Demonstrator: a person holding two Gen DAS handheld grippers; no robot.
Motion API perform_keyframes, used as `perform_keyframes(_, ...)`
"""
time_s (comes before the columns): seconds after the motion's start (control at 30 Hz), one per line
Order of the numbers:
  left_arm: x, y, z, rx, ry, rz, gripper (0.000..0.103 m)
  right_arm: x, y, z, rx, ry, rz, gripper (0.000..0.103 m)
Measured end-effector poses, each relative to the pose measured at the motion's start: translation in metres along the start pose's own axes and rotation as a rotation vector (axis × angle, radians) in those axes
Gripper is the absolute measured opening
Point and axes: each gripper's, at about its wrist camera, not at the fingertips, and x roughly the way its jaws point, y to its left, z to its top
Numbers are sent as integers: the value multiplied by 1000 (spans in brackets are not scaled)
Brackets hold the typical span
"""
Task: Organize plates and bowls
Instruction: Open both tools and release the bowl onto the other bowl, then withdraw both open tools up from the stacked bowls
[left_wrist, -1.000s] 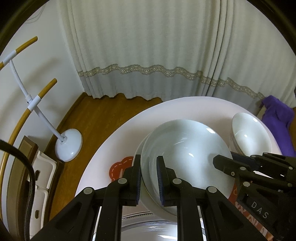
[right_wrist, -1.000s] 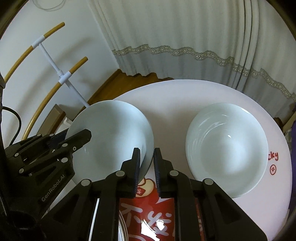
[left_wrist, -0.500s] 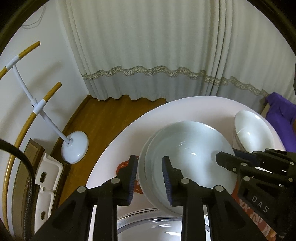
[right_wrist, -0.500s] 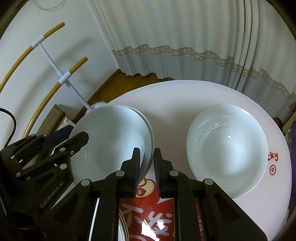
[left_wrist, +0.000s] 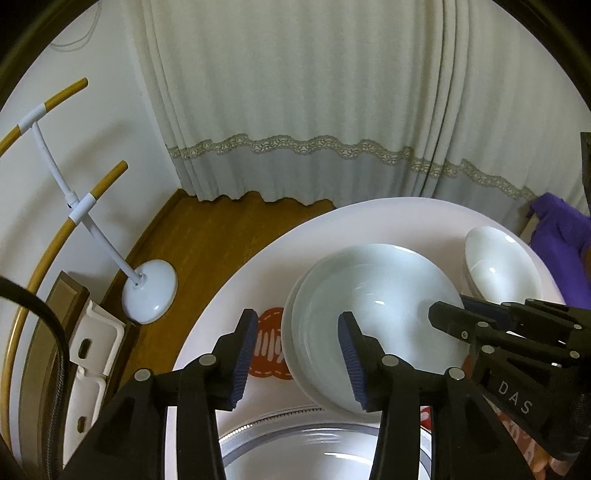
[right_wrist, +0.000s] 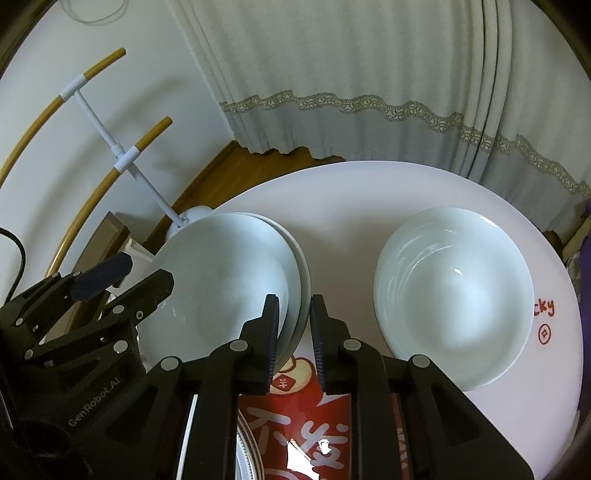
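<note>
The round white worktop (right_wrist: 369, 192) carries everything, with the curtain (left_wrist: 314, 110) hanging behind it and a white-and-wood rack (left_wrist: 88, 218) standing on the wooden floor (left_wrist: 207, 240) to its left. On the worktop's left part sits the stack of pale bowls (left_wrist: 373, 295), one nested in the other, and it now rests lower and flatter than a second ago, when the top bowl was tilted up over the lower one. Well apart to the right lies a single bowl (right_wrist: 454, 295), unchanged in place. A red printed mat (right_wrist: 295, 417) lies at the near edge, partly under the stack.

The left gripper (left_wrist: 297, 360) has let go: its fingers, pinched on the stack's left rim a second ago, now stand wide apart with the rim between them, untouched. The right gripper (right_wrist: 293, 341) is as before, its fingers narrowly spread around the stack's right rim; whether the pads press the rim cannot be told.
</note>
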Motion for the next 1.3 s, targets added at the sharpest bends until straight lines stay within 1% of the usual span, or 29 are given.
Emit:
perform_keyframes(0.07, -4, 2, -1, -12, -2, -8, 47, -3, 1, -1, 2, 0, 10, 22)
perform_keyframes(0.13, -12, 5, -4, -24, -5, -8, 49, -9, 1, -2, -4, -5, 16, 28)
perform_keyframes(0.23, -26, 8, -8, -48, -15, -11, 54, -20, 6, -4, -24, -21, 21, 36)
perform_keyframes(0.3, -40, 11, -15, -67, -26, -10, 57, -30, 8, -7, -33, -31, 23, 38)
perform_keyframes(0.37, -50, 13, -21, -81, -32, -9, 64, -38, 8, -9, -36, -36, 26, 42)
perform_keyframes(0.47, -75, 14, -39, -90, -61, 10, 71, -55, 6, -19, -43, -50, 25, 50)
perform_keyframes(0.5, -82, 12, -45, -91, -73, 18, 73, -60, 5, -23, -45, -52, 25, 55)
perform_keyframes(0.53, -90, 11, -52, -94, -90, 19, 78, -64, 4, -26, -48, -54, 25, 57)
perform_keyframes(0.57, -96, 9, -58, -99, -101, 19, 83, -69, 4, -31, -53, -56, 24, 58)
perform_keyframes(0.6, -106, 7, -67, -108, -116, 26, 85, -75, 4, -36, -60, -61, 24, 59)
perform_keyframes(0.73, -138, -4, -98, -133, -173, 25, 92, -102, 2, -63, -86, -90, 16, 67)
perform_keyframes(0.8, -155, -11, -118, -152, -211, 35, 95, -117, 0, -79, -97, -105, 16, 69)
perform_keyframes(0.87, -168, -18, -132, -151, -236, 48, 98, -128, -3, -90, -103, -119, 17, 70)
perform_keyframes(0.93, -184, -27, -149, -156, -264, 50, 102, -142, -7, -104, -109, -131, 15, 73)
perform_keyframes(1.03, -201, -37, -176, -187, -293, 63, 102, -159, -14, -122, -119, -152, 12, 80)
perform_keyframes(1.1, -208, -50, -192, -193, -306, 69, 102, -171, -19, -134, -128, -164, 9, 80)
perform_keyframes(1.3, -235, -91, -235, -208, -367, 89, 102, -194, -37, -163, -139, -181, -11, 86)
